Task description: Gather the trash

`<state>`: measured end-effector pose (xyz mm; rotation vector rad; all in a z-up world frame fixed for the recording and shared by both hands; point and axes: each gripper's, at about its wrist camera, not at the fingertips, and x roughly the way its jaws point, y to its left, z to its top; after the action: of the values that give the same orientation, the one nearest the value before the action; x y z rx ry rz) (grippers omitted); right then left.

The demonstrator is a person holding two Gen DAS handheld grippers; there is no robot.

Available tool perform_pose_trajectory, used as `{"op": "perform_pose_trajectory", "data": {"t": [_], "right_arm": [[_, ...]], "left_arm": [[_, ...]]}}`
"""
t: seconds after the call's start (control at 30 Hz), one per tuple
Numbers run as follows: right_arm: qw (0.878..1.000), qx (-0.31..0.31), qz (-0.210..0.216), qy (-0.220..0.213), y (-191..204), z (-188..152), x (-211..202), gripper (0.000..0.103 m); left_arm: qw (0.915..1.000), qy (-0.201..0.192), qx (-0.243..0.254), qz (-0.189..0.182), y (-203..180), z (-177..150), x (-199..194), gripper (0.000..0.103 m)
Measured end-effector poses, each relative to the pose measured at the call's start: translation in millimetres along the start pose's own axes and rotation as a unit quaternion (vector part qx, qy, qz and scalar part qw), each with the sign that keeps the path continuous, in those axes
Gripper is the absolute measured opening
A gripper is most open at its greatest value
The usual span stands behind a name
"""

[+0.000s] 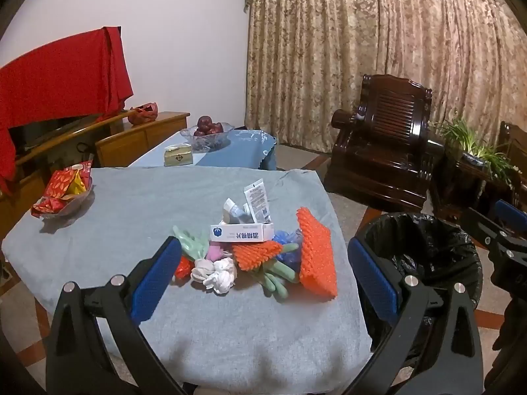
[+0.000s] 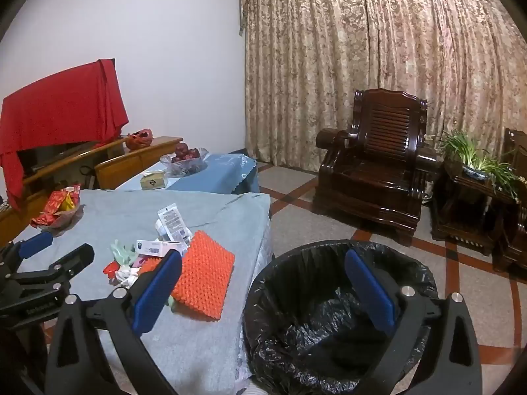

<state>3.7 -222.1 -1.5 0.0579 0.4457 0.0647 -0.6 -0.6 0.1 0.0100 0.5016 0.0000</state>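
Grey tablecloth (image 1: 131, 204), green gloves (image 1: 276, 273) half-buried.

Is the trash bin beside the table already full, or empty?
Empty as far as visible: the trash bin shows only its crumpled black liner; the very bottom is hidden.

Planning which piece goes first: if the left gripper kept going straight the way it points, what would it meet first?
Likely the crumpled white tissue at the near edge of the trash pile, centred between the open left gripper's fingers; depth is hard to judge.
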Motion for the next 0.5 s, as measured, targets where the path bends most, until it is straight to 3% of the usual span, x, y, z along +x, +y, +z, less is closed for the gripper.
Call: {"op": "perform_pose_trajectory", "data": {"t": [0.5], "right_arm": [[1.0,-0.002,-0.003,-0.001,0.6,2.0,-1.8,0.097]], "left_arm": [[1.0,0.003,-0.005,-0.001,-0.7,1.6,-1.0,0.098]]}}
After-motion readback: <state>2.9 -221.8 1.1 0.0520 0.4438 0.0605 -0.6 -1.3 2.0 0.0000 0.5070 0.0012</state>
